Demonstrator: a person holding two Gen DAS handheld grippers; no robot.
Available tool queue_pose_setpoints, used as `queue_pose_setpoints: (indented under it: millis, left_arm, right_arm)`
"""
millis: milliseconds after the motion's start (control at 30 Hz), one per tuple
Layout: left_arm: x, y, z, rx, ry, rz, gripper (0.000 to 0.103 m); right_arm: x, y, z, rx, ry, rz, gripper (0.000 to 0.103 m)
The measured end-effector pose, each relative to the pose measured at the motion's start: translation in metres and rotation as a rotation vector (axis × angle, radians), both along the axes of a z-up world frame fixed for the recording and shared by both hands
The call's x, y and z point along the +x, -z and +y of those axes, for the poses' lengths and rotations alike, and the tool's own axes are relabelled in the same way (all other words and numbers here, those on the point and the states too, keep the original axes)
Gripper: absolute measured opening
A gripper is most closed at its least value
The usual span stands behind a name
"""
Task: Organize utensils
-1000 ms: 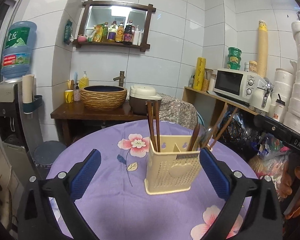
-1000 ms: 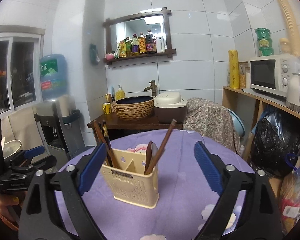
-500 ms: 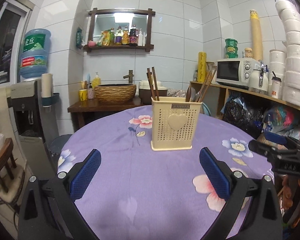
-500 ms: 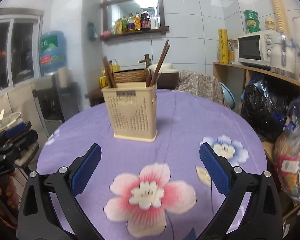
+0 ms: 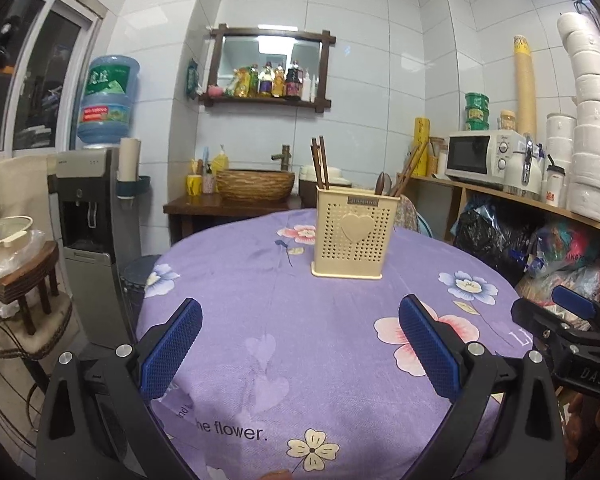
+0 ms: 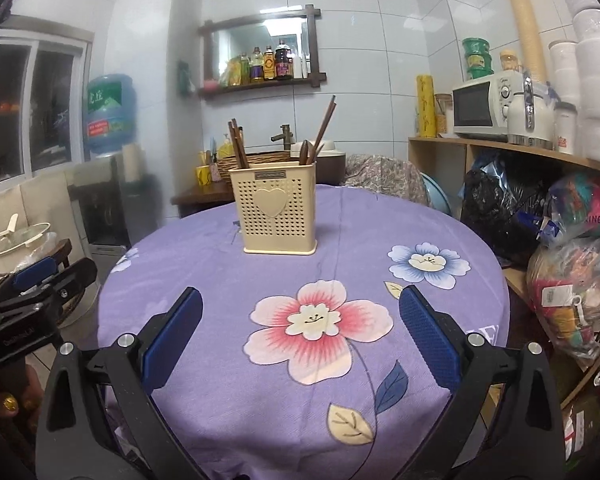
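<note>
While both grippers hover apart-jawed, the utensil holder (image 5: 354,236) stands upright.
Left gripper (image 5: 300,344) and right gripper (image 6: 300,340) grip nothing — chopsticks (image 5: 320,162) inside.

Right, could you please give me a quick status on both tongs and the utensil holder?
Left tongs open, empty. Right tongs open, empty. Utensil holder upright on purple tablecloth, chopsticks and spoon inside. Nothing between tongs and holder.

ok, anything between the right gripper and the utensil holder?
Nothing standing there. In the right wrist view, only bare purple tablecloth with printed flowers separates the open right gripper from the utensil holder.
</note>
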State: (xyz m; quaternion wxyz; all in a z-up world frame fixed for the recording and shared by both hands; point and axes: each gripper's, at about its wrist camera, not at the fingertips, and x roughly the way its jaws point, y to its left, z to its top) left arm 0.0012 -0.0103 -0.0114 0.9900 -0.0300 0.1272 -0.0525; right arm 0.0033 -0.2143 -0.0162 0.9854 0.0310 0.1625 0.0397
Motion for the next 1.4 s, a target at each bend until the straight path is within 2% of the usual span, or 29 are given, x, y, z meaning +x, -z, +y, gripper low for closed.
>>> queue_pose_setpoints:
  millis: [200, 1400]
  left_arm:
    - [-0.0086, -0.0067, -0.0048, 0.027, 0.006, -0.056, 0.098]
    - [-0.0128, -0.0050, -0.0012, 0.029, -0.011, -0.062, 0.098]
  right_arm:
    - [-0.0050, -0.0029, 0.0026, 0.029, -0.028, 0.004, 0.097]
    - [-0.0073, -0.0065, 0.0026, 0.008, -0.025, -0.008, 0.097]
